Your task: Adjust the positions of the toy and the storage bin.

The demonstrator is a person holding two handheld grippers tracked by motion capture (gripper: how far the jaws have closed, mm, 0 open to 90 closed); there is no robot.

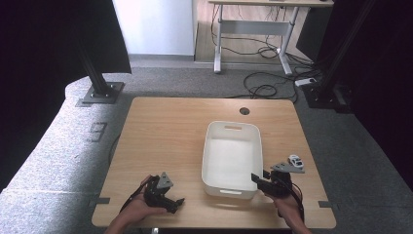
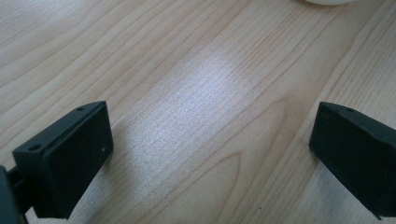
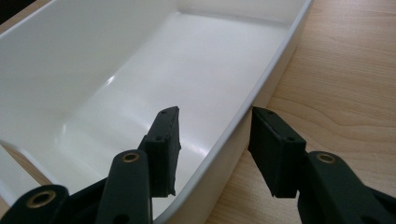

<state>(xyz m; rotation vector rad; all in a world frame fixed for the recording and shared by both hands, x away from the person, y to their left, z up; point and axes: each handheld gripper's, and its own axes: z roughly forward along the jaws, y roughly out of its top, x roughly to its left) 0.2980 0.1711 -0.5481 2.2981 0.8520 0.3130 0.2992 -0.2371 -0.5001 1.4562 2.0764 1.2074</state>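
Observation:
An empty white plastic bin [image 1: 233, 125] stands right of the middle of the wooden table [image 1: 165, 131]. My right gripper [image 1: 259, 176] is at the bin's near right corner. In the right gripper view its jaws [image 3: 215, 113] straddle the bin's [image 3: 140, 60] right wall, one jaw inside and one outside, with a gap on each side of the rim, so it is open. My left gripper [image 1: 176, 204] rests low over the table near the front left. Its jaws [image 2: 210, 154] stand wide open over bare wood with nothing between them.
A small white object [image 1: 295, 160] sits by the grey plate of the right gripper. A round cable hole [image 1: 244, 111] lies near the table's far edge. The bin's edge [image 2: 327, 1] just shows at the top of the left gripper view. Cables lie on the floor beyond.

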